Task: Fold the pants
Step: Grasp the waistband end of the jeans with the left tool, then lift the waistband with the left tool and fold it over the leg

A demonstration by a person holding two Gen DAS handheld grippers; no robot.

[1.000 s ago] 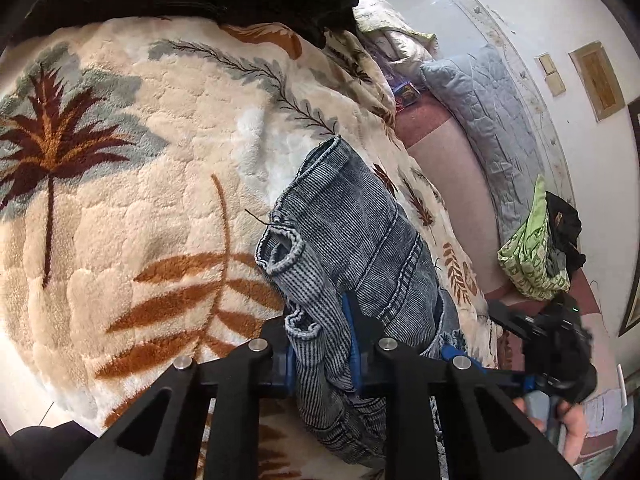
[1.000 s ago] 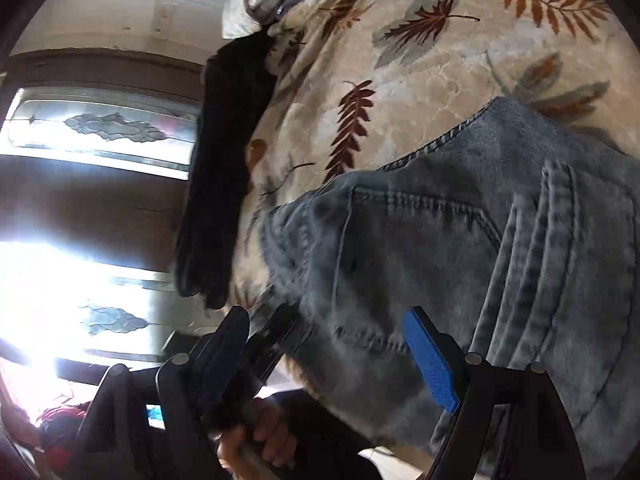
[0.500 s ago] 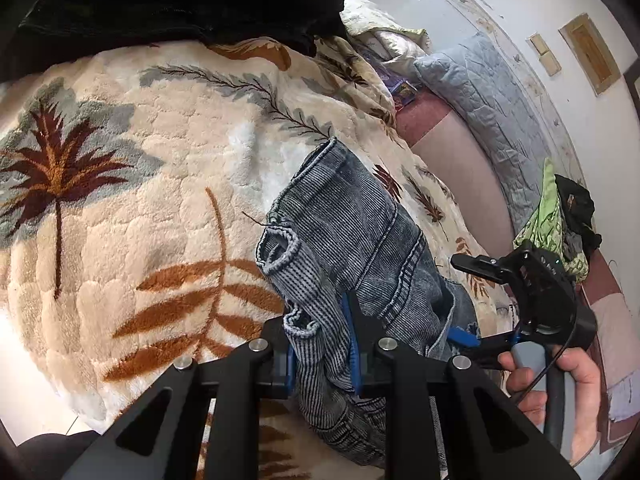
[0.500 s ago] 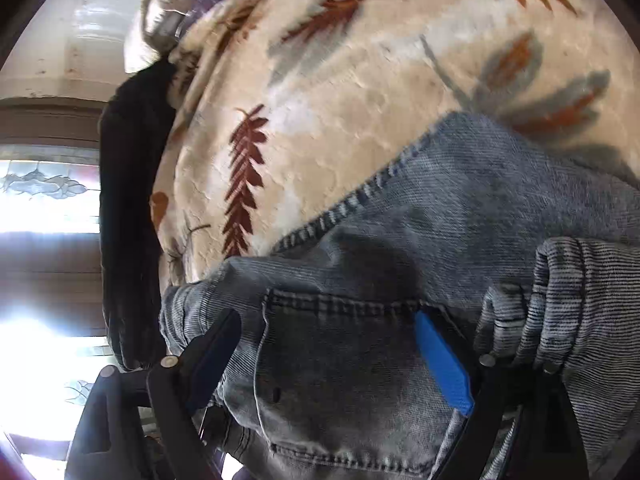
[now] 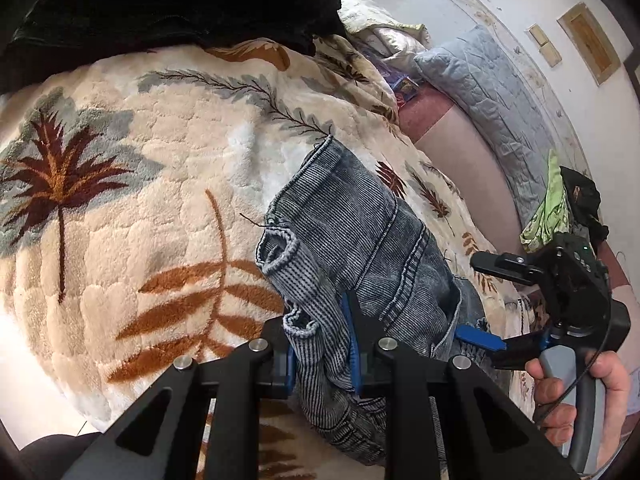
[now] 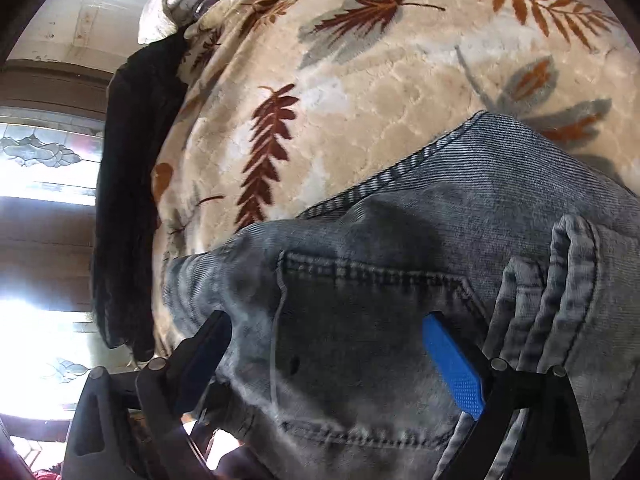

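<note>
Grey-blue jeans [image 5: 360, 220] lie folded on a cream leaf-print blanket [image 5: 140, 200]. My left gripper [image 5: 320, 320] is shut on the bunched leg cuffs at the near end, which stand a little off the blanket. My right gripper [image 6: 326, 320] stands open, its jaws wide on either side of the back pocket [image 6: 360, 340] of the jeans [image 6: 480, 184], and the pads do not press the cloth. In the left wrist view the right gripper [image 5: 484, 300] sits at the jeans' far side, held by a hand [image 5: 580, 392].
A black garment [image 5: 160, 8] lies along the blanket's far edge, also seen as the black garment [image 6: 132, 160]. A quilted blue pillow [image 5: 492, 92] and a green cloth [image 5: 548, 208] lie by the wall. A bright window [image 6: 40, 168] is at the left.
My right gripper's jaws have spread wider and it has shifted over the jeans until the back pocket lies between them. My left gripper keeps its grip on the cuffs, nearly still.
</note>
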